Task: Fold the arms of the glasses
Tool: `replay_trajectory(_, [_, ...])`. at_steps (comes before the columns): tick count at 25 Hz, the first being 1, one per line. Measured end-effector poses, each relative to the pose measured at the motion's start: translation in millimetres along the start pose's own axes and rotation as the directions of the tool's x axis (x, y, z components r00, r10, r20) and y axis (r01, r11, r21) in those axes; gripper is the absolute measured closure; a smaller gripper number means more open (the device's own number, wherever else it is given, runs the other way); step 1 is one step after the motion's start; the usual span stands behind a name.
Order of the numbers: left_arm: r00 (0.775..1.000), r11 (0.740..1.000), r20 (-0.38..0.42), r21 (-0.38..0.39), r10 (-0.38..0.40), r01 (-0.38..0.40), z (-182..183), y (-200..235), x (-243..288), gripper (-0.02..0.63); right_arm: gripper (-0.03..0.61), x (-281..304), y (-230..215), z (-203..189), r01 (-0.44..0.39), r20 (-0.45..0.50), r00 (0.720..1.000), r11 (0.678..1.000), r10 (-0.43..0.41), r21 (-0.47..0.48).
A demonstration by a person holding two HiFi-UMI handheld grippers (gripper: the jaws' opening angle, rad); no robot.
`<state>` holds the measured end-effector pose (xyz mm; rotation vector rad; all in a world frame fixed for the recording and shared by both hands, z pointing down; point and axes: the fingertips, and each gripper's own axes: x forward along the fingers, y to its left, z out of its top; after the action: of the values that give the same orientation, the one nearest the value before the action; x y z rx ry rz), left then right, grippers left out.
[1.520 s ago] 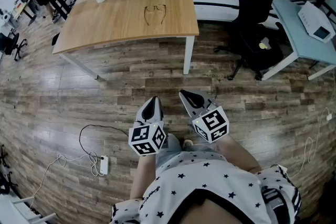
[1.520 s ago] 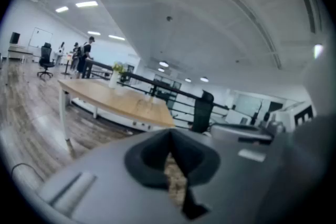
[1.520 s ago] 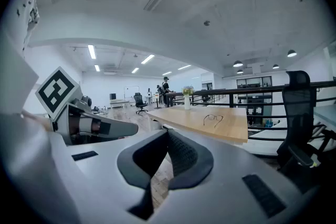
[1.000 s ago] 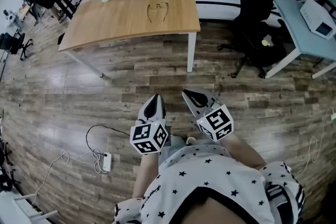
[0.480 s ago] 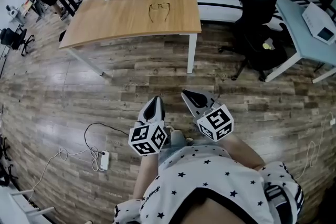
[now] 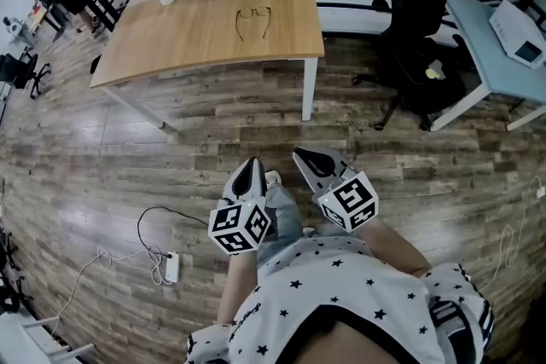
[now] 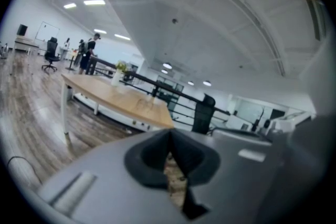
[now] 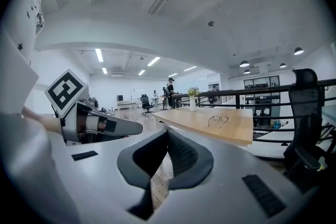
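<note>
Showing the approach stage: the left gripper (image 6: 249, 163) and the right gripper (image 6: 301, 155) are held side by side in front of the body, each with its jaws closed tip to tip on nothing. Compared with half a second earlier, a leg (image 6: 282, 213) has swung forward between them, while the grippers keep the same pose. The person is judged to be stepping towards the table (image 6: 171, 43), which is still well apart, so folding has not begun. The glasses (image 6: 253, 20) lie on the table's right half with both arms unfolded. The arms run near to far and point towards the person; the lens front spans left to right on the far side.
</note>
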<state>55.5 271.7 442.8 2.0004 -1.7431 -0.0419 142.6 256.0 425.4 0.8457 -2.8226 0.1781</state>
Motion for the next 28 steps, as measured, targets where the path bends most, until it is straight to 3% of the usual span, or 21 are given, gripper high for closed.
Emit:
replay_trajectory(12, [0.999, 0.999, -0.023, -0.001, -0.034, 0.034, 31, 43, 83, 0.607, 0.561, 77, -54, 7, 0.012, -0.032, 0.999, 1.0, -0.012, 0.007])
replay_trajectory(28, [0.992, 0.996, -0.09, 0.016, -0.084, 0.086, 96, 116, 201, 0.607, 0.561, 207, -131, 45, 0.065, -0.074, 0.995, 0.998, -0.065, -0.002])
